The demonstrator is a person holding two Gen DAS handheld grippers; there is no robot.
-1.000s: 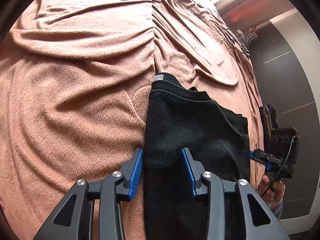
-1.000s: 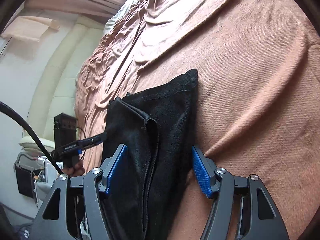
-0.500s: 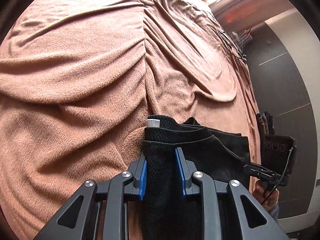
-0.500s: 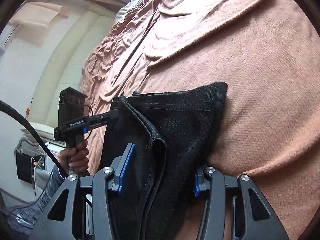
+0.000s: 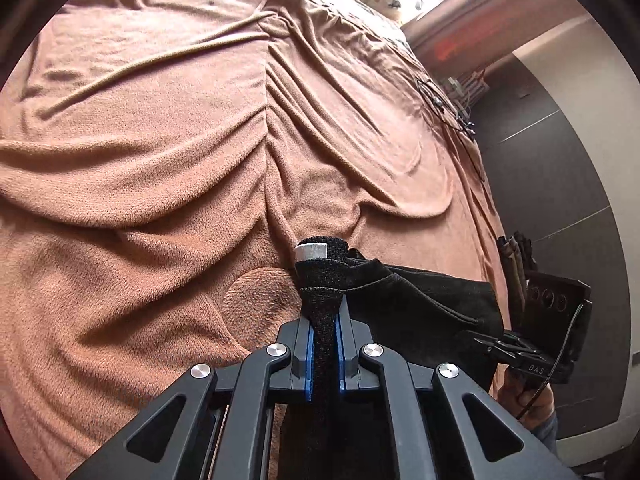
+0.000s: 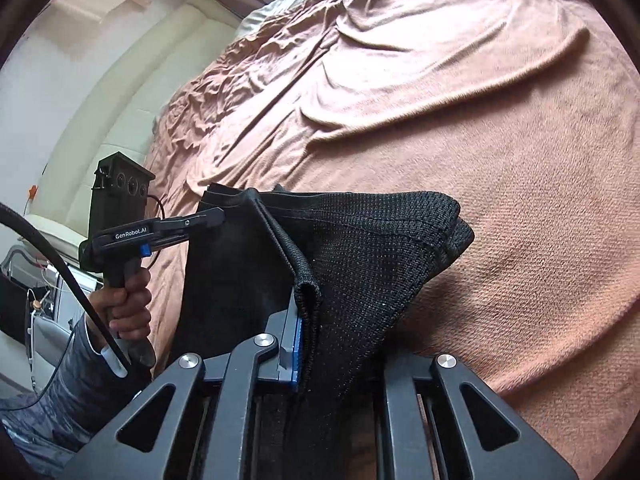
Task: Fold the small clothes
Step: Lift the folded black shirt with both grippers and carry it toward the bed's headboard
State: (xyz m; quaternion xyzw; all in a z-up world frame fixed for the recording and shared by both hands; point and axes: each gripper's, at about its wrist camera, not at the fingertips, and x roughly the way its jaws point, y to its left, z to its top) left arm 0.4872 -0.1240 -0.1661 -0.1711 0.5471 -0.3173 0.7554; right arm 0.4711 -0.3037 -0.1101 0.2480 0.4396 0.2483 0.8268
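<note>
While both grippers' jaws pinch the black garment point(image 5: 420, 300) edges, wrinkled brown blanket point(image 5: 140, 200) spreads beyond.

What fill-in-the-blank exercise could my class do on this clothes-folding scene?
1. The garment pinched in both hand-held grippers is ____ in colour.
2. The left hand-held gripper has its blue pads ____ on the fabric.
3. The garment is over a wrinkled ____ blanket.
4. In the right wrist view, the other hand-held gripper is gripped by a person's ____.

Answers: black; shut; brown; hand

Both wrist views low, close over brown blanket point(image 5: 160, 160), sharing black garment point(image 6: 360, 248)
</note>
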